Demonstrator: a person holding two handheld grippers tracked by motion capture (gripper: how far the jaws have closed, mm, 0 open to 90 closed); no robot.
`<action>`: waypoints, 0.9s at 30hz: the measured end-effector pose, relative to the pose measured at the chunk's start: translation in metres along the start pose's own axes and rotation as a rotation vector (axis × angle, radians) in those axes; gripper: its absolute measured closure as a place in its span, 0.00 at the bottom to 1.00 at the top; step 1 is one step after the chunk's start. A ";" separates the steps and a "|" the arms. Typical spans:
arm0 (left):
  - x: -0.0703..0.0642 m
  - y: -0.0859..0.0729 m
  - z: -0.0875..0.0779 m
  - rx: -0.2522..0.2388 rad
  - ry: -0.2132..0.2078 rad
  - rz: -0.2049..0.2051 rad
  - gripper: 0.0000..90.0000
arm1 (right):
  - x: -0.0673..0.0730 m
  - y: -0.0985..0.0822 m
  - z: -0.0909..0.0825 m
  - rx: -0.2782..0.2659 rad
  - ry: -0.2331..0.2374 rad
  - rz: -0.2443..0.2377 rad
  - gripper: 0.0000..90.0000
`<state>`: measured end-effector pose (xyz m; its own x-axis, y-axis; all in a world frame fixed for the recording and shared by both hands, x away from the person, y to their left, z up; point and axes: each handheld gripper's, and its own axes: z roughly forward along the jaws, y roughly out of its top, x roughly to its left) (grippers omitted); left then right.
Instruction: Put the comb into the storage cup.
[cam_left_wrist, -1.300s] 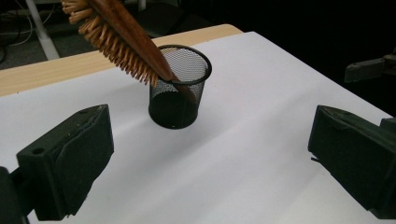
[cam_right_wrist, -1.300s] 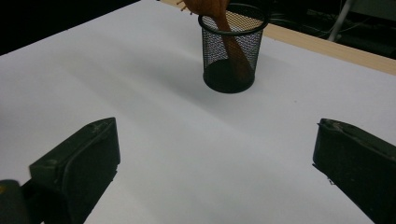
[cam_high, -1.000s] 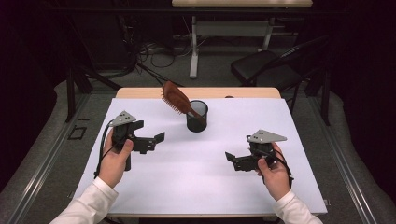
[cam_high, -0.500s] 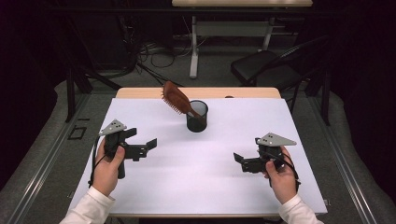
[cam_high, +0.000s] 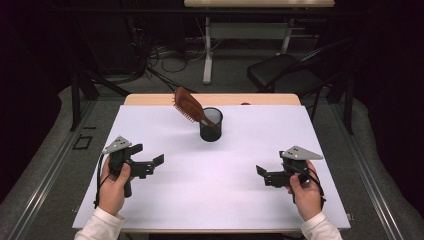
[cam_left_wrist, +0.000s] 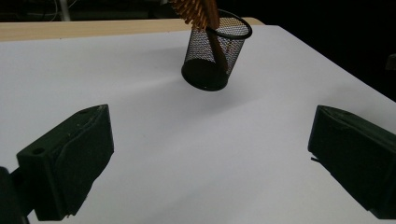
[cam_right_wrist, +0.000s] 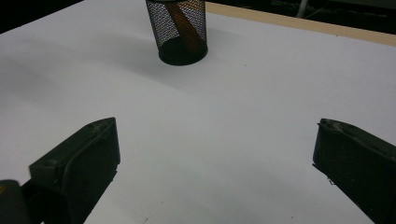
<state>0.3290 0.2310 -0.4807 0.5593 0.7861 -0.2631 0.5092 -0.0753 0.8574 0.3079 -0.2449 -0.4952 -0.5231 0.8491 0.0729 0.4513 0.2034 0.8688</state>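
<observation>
A black mesh cup (cam_high: 211, 124) stands upright toward the far middle of the white counter (cam_high: 215, 200), and a brown hairbrush (cam_high: 189, 106) sits in it handle down, its bristled head leaning out over the rim to the far left. The left gripper (cam_high: 150, 163) is held at the near left of the counter, its jaws spread wide with nothing between them; in the left gripper view the cup and brush lie ahead, well apart from the jaws. The right gripper (cam_high: 265, 174) is held at the near right, likewise wide and empty, pointing toward the middle, with the cup well apart from it. Both grippers sit just above the bare white surface
</observation>
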 end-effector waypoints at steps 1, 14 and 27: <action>0.001 -0.001 0.000 0.000 0.002 -0.003 0.00 | -0.001 -0.001 0.000 -0.001 -0.002 0.003 0.00; 0.008 -0.015 0.001 -0.001 0.011 -0.013 0.00 | -0.008 -0.008 -0.001 -0.001 -0.020 0.018 0.00; 0.021 -0.026 -0.004 -0.015 0.046 -0.027 0.00 | -0.015 -0.016 0.000 -0.006 -0.045 0.034 0.00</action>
<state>0.3249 0.2519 -0.5068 0.5142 0.8153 -0.2661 0.5140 -0.0445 0.8566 0.3088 -0.2610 -0.5105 -0.4743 0.8767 0.0803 0.4641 0.1715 0.8690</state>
